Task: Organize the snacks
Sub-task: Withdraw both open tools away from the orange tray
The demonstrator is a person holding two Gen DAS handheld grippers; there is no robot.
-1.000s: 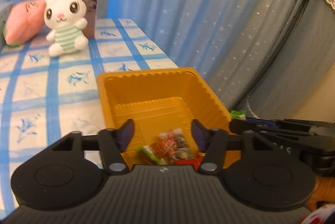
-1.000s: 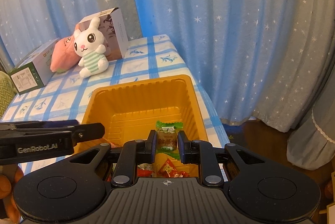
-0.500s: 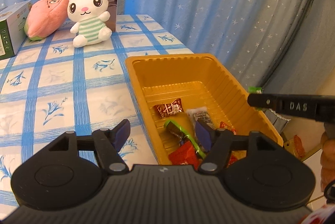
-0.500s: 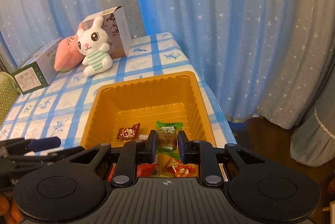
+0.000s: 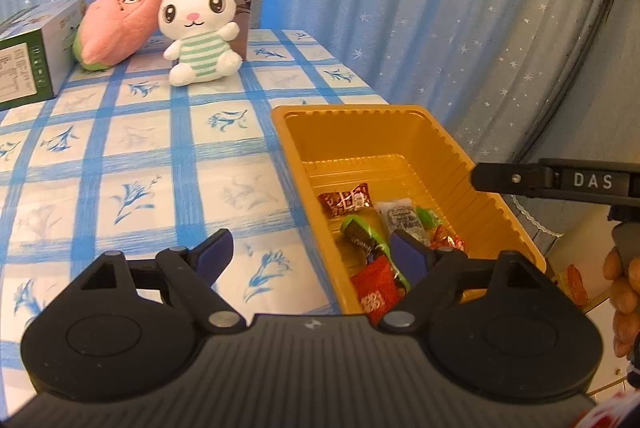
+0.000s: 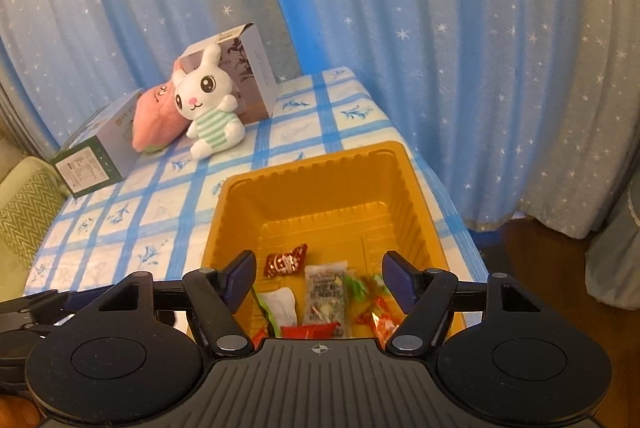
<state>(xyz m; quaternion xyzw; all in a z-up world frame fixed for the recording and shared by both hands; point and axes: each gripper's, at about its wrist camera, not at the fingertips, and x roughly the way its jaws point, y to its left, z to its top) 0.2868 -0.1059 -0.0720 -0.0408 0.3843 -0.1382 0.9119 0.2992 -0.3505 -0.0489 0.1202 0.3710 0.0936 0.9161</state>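
- Snacks sitting in the near end of the orange tray [image 6: 320,172] — small wrapped candies: a red one [image 6: 286,260] alone toward the left, a clear-wrapped dark one [image 6: 324,294] in the middle, a white packet [image 6: 280,306], green [image 6: 358,284] and orange-red [image 6: 378,316] bits on the right.
- Tray is sitting at the right edge of the worktop [image 5: 132,156], far half bare.
- Right hand-held gripper [image 6: 320,282] is hovering over the pile, jaws opening, nothing pinched between them; the candies are lying below.
- Left hand-held gripper [image 5: 310,256] is straddling the tray's left wall, jaws opening too, holding nothing.
- Handling, my read: candies are looking very light, wrappers crinkly and slick — likely sliding off the pads if pinched at the twisted ends. Better gripping across the body, lightly.
- Overlapping pieces are risking a double pick; the lone red one is looking easiest.
- Tray seems thin moulded plastic, flexing and skidding on the cloth; if moving it, I'd be clamping the ribbed rim.
- Plush rabbit [image 5: 200,28], pink plush [image 5: 116,24] and boxes [image 5: 28,52] are standing well apart at the back.
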